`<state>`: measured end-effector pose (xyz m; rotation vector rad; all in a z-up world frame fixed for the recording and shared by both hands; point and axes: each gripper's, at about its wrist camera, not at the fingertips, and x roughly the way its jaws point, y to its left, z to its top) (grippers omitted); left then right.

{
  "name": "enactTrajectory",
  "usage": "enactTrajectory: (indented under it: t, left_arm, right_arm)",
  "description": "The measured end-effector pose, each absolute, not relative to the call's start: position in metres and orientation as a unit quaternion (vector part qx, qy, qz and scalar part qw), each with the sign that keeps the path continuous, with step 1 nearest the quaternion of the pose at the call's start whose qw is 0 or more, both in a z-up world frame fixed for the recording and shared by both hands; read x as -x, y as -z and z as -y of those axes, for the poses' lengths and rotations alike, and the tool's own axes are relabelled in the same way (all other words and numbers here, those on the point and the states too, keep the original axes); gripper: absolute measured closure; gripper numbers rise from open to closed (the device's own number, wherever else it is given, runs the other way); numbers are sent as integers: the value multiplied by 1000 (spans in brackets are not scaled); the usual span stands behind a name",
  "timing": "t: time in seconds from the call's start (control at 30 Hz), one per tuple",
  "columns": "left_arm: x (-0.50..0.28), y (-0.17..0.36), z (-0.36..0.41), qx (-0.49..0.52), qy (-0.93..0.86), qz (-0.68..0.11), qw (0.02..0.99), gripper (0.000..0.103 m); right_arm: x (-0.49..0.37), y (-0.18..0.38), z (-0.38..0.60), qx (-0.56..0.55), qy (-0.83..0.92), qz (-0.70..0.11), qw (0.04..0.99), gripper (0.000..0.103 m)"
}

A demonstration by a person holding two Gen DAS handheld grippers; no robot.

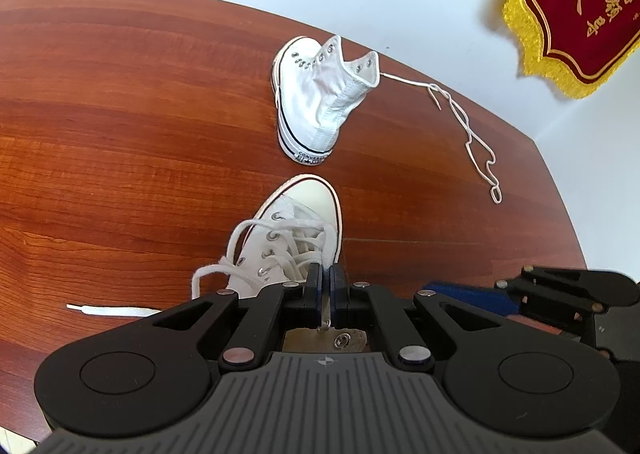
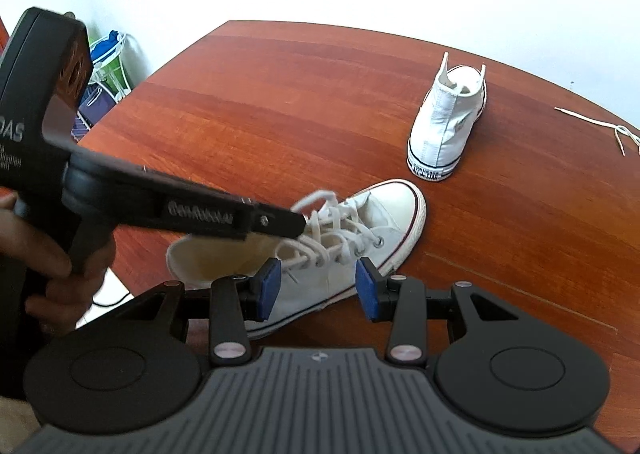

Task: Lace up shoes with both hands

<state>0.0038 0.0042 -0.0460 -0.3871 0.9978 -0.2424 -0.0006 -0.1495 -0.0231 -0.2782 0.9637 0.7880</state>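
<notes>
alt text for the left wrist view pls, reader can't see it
The left claw is shut on a white lace of the near sneaker on a reddish wooden table. Beyond stands an unlaced white high-top with a loose lace beside it.

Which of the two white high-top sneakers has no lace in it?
The far white canvas high-top sneaker: its eyelets are empty. The near white sneaker is laced, and the left gripper pinches its lace.
</notes>
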Motion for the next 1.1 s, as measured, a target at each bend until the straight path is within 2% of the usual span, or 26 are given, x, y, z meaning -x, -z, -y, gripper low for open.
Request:
enactTrajectory:
  t: [0.1, 0.17, 0.2, 0.7, 0.97, 1.03, 1.1]
  left_arm:
    - [-5, 46, -6, 184, 116, -476, 852, 100]
    - [-6, 46, -6, 182, 118, -478, 851, 100]
    - [-6, 46, -5, 181, 120, -480, 850, 100]
    - [-12, 46, -5, 171, 133, -494, 842, 100]
    - [-17, 46, -8, 171, 136, -498, 839, 100]
    - [-18, 46, -9, 170, 138, -500, 838, 100]
    - [-19, 46, -9, 170, 140, -501, 837, 100]
  right_arm:
    - [3, 30, 150, 141, -376, -456, 794, 64]
    - [7, 39, 145, 155, -395, -460, 780, 80]
    - [7, 42, 143, 159, -399, -461, 777, 82]
    - [4, 61, 114, 229, -430, -433, 758, 87]
    - [3, 65, 100, 269, -440, -420, 747, 95]
    - [3, 64, 99, 270, -441, -421, 745, 101]
    - [2, 64, 98, 270, -440, -425, 744, 101]
